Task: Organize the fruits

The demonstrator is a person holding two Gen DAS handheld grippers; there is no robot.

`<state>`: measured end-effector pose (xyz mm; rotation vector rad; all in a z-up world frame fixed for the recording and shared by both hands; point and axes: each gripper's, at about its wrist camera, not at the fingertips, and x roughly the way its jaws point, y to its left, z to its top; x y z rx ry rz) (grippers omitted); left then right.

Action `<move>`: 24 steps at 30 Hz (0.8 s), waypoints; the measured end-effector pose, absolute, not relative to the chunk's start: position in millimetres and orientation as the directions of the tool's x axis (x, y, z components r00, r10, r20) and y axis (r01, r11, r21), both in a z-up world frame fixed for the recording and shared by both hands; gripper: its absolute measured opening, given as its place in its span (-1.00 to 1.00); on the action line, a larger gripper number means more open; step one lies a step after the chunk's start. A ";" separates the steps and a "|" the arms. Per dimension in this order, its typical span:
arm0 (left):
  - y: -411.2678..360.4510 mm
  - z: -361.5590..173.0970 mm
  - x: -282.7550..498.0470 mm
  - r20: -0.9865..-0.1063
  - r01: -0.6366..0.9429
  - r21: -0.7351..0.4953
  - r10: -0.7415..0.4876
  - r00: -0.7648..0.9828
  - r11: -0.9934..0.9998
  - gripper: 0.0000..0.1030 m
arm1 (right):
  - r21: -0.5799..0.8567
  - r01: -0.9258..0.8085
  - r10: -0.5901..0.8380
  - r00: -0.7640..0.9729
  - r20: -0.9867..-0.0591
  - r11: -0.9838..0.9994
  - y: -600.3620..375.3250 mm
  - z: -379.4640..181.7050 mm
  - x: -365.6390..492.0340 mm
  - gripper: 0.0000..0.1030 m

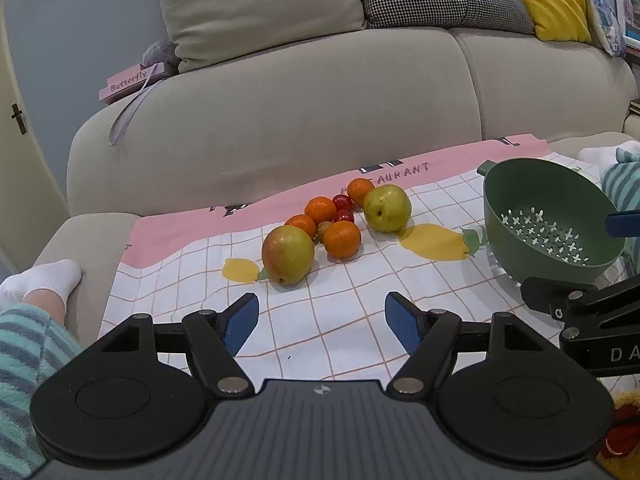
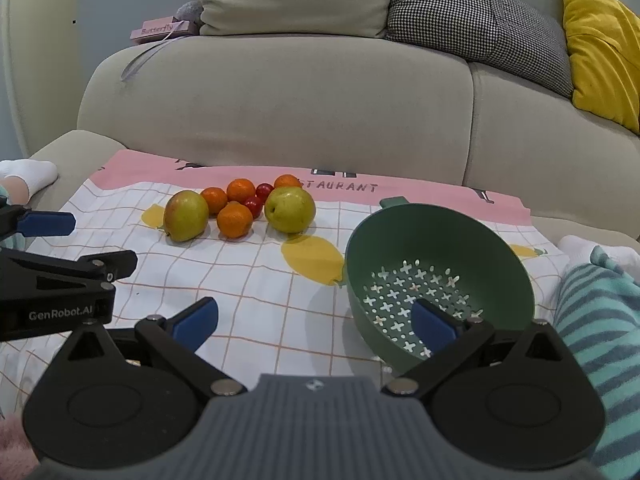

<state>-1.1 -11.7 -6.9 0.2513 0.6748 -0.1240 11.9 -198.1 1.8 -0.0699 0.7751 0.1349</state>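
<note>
A cluster of fruit lies on a checked cloth (image 1: 340,320): a red-green pear (image 1: 287,254), a green pear (image 1: 387,207), several tangerines (image 1: 341,239) and two small red fruits (image 1: 343,216). The same cluster shows in the right wrist view, with the red-green pear (image 2: 186,216) and green pear (image 2: 290,209). A green colander (image 1: 548,220) stands empty at the right, also in the right wrist view (image 2: 438,280). My left gripper (image 1: 322,322) is open and empty, just short of the red-green pear. My right gripper (image 2: 314,320) is open and empty, its right finger over the colander's near rim.
The cloth lies on a beige sofa seat (image 2: 280,104) with cushions behind. A person's socked feet (image 1: 44,280) and striped-pyjama legs (image 2: 600,312) flank the cloth left and right. A pink box (image 1: 132,82) rests on the sofa arm.
</note>
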 end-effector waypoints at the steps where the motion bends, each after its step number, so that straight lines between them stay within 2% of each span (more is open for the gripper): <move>1: -11.8 -6.8 -1.1 -0.632 0.196 0.188 -0.034 0.774 0.962 0.64 | -0.013 -0.143 0.093 0.705 -0.703 0.990 -199.2 1.9 11.8 0.92; 24: -14.2 -9.9 -2.2 -0.648 0.194 0.168 -0.040 0.760 0.966 0.64 | 0.000 -0.124 0.086 0.686 -0.723 0.992 -200.0 -0.5 11.3 0.92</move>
